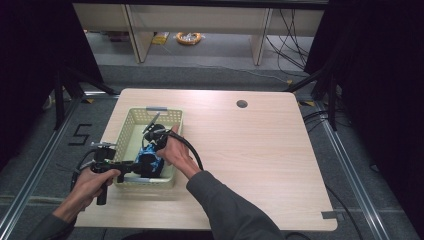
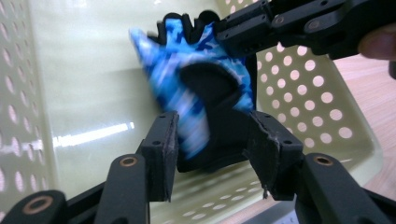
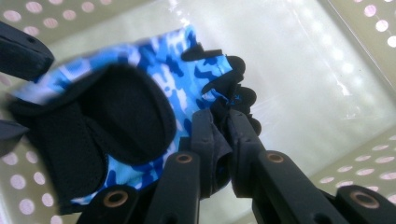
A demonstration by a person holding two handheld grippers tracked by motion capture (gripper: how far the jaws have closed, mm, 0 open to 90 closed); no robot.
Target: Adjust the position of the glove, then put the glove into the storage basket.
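The blue camouflage fingerless fabric glove with black palm padding (image 3: 140,98) hangs inside the pale yellow perforated plastic basket (image 1: 131,125), at about seven o'clock on the light wooden counter (image 1: 260,150). The right claw (image 3: 219,135) is clamped on its finger end. The left claw (image 2: 212,149) stands half open, its jaws either side of the black cuff, apparently not pressing, though blur hides the contact. The glove's long axis runs between the two claws; both are equally near. Behind the counter: grey floor, shelving legs, cables.
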